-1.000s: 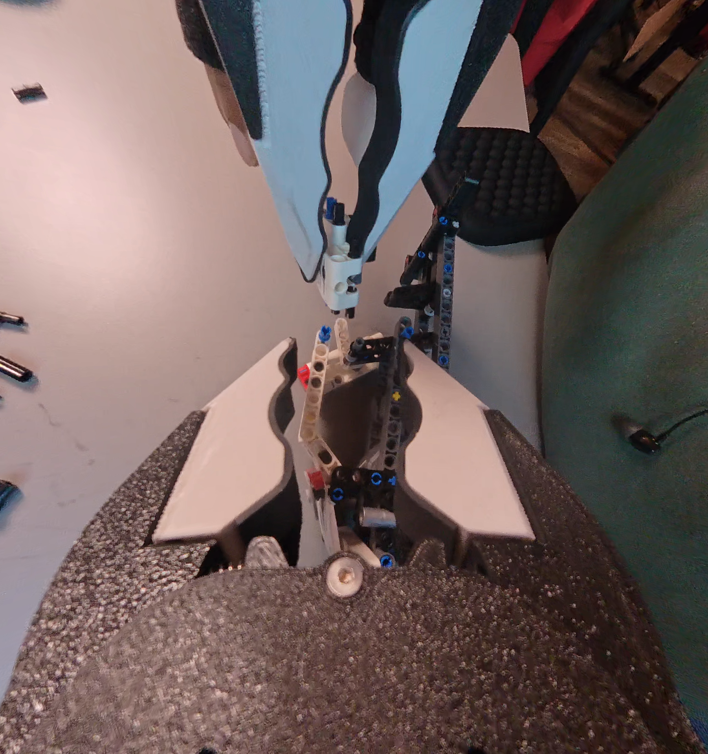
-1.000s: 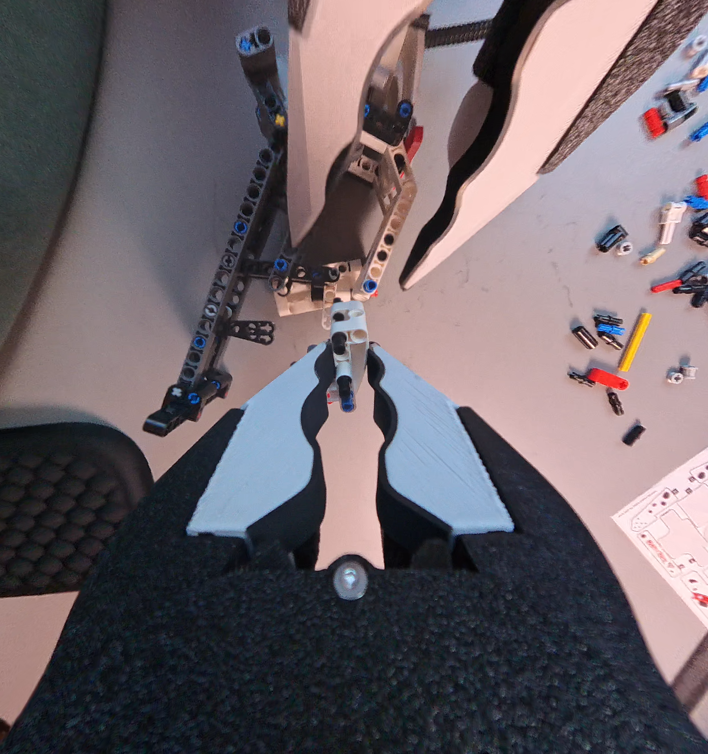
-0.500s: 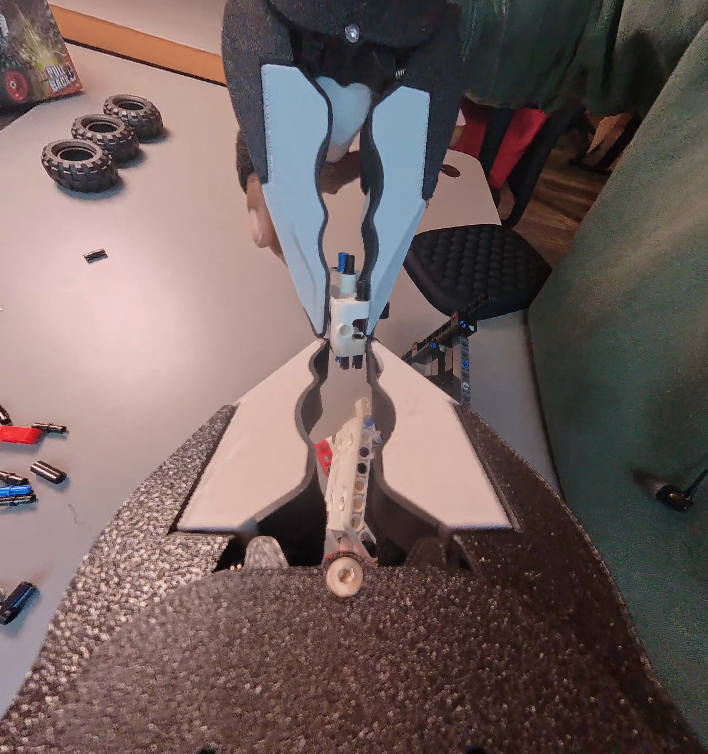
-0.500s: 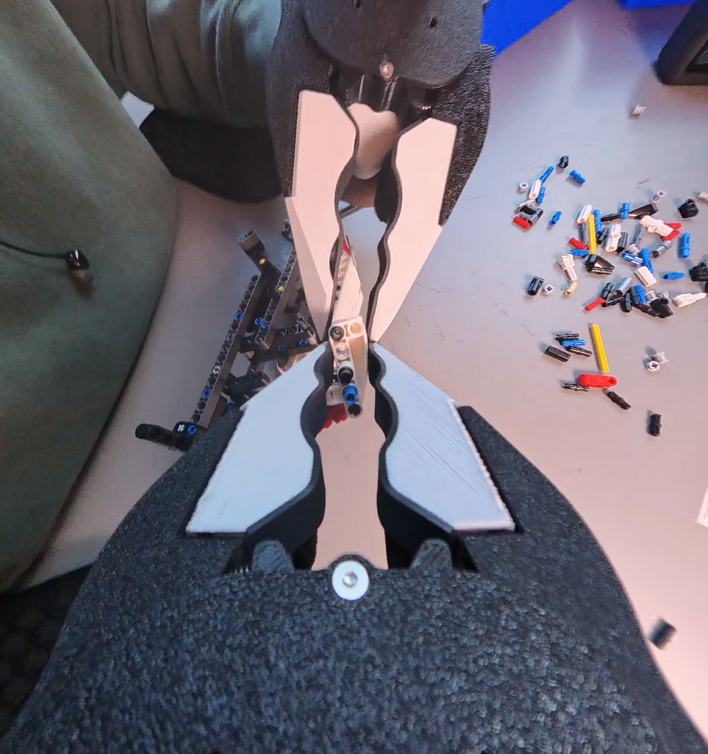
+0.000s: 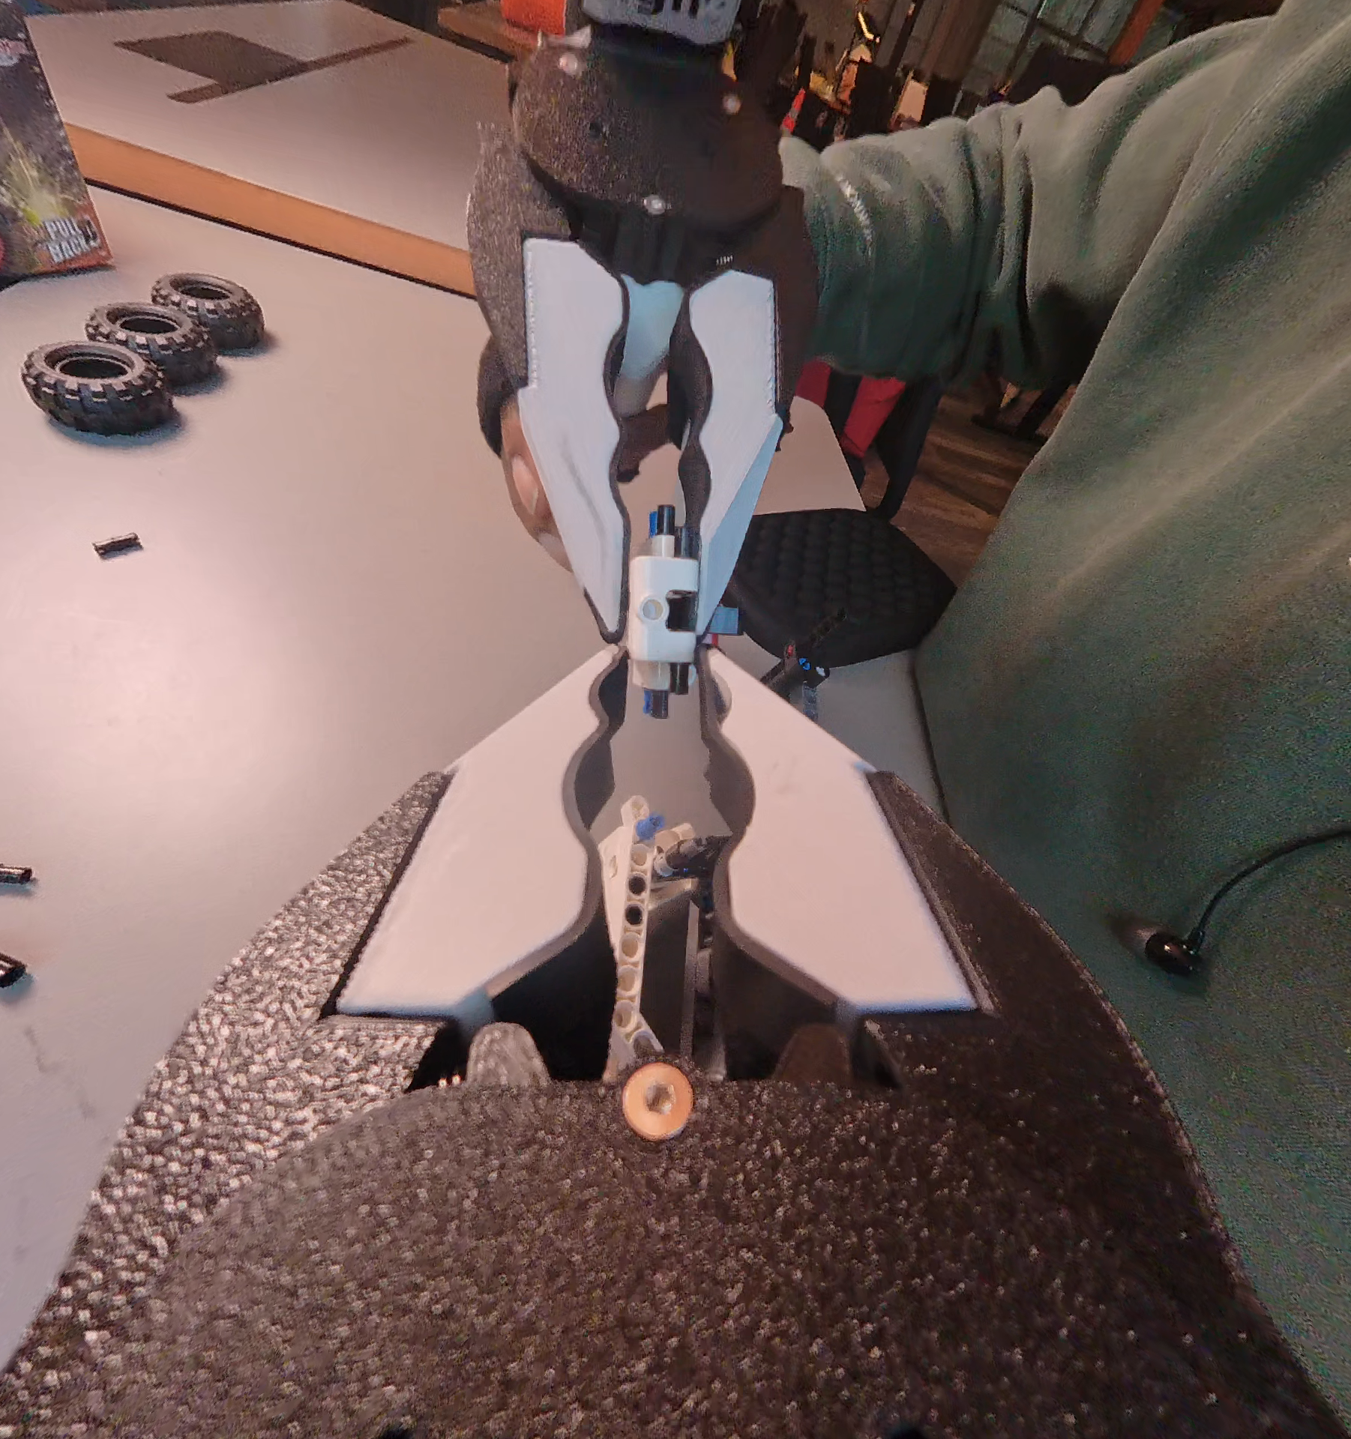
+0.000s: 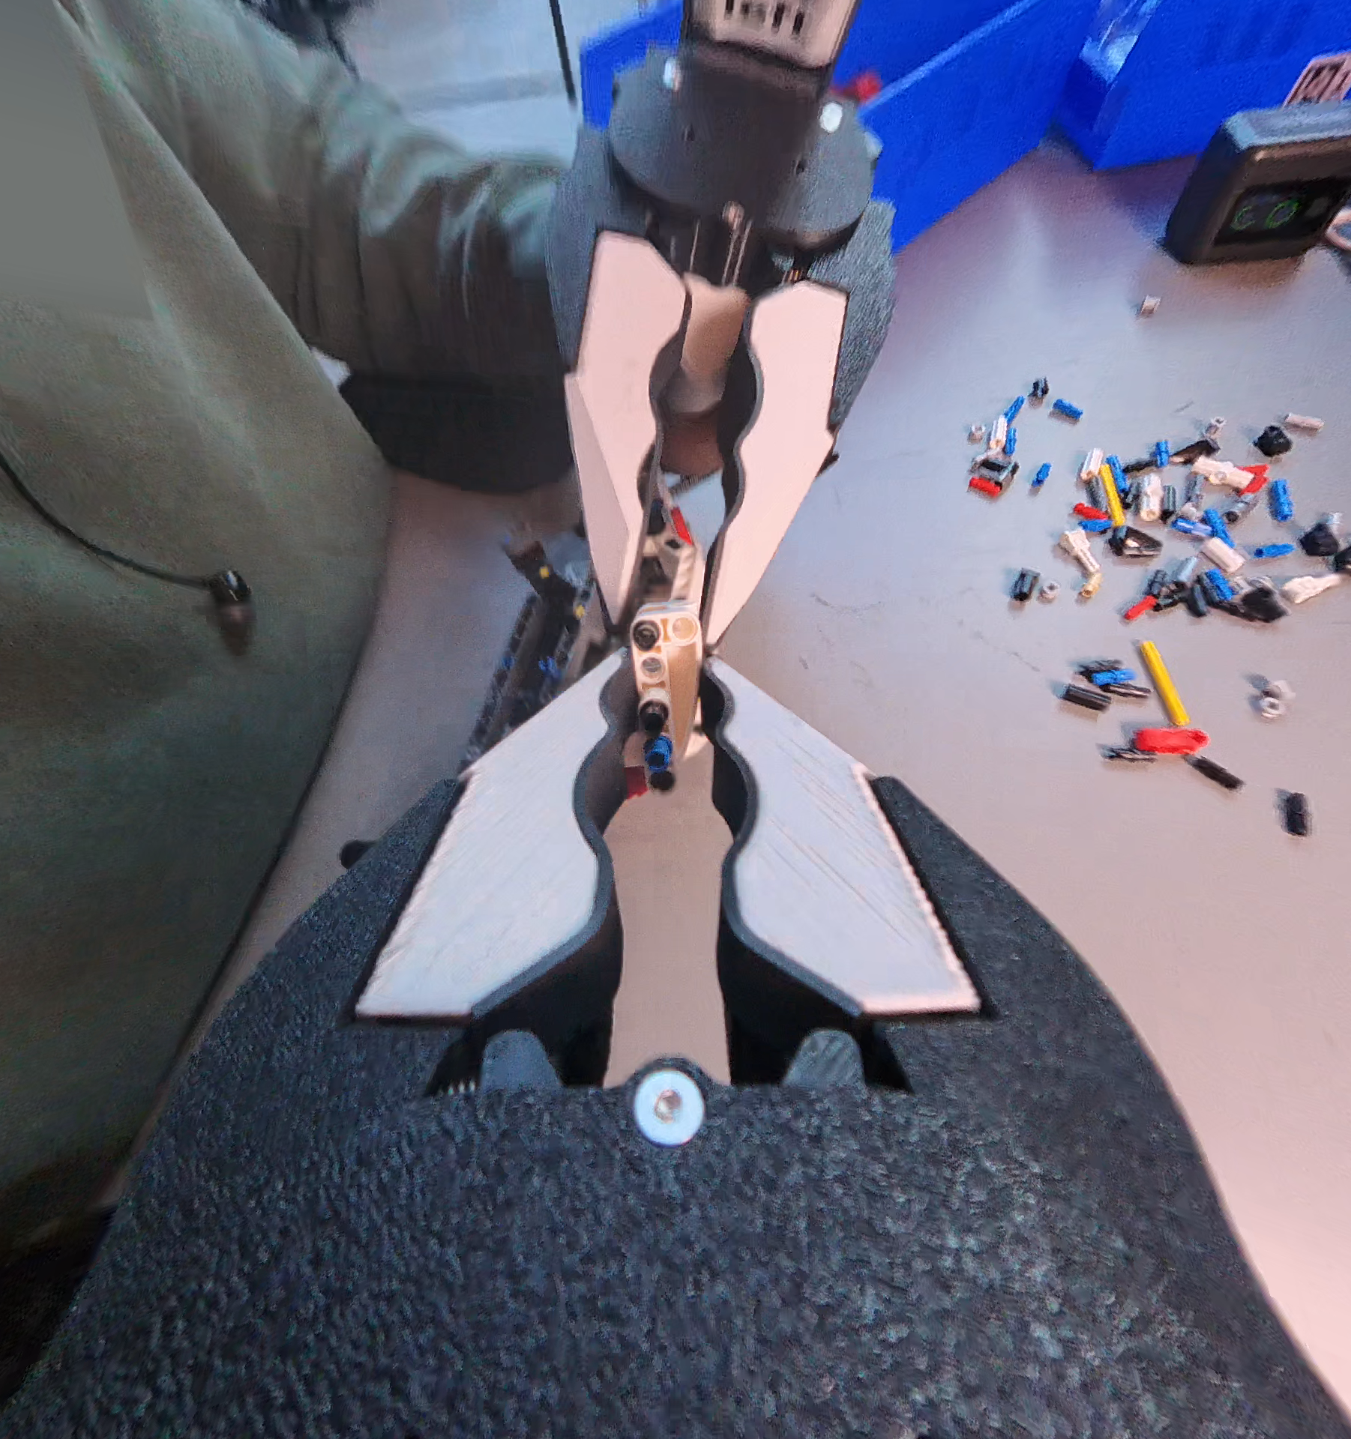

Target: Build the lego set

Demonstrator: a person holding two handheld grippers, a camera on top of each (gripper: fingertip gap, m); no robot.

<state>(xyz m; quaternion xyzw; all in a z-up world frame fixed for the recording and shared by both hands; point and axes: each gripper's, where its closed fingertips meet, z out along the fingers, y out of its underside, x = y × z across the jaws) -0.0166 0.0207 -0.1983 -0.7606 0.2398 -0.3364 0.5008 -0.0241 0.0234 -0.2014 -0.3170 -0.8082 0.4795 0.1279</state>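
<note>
White connector piece (image 5: 661, 615), bristling with black and blue pins, sits clamped at the right gripper's (image 6: 663, 677) fingertips. The left gripper (image 5: 657, 677) grasps the half-built frame (image 5: 632, 911), mostly hidden between its fingers above the table (image 5: 267, 623). Both grippers have lifted since earlier, tip to tip.

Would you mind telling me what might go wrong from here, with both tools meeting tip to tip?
1. The right tool pinches the small white connector only at its fingertips; a push could twist it loose.
2. The left tool holds the white beam frame deep between its fingers, so the view of the joint is poor and the pins may miss their holes.
3. A dropped piece could land among the loose parts on the table.
</note>
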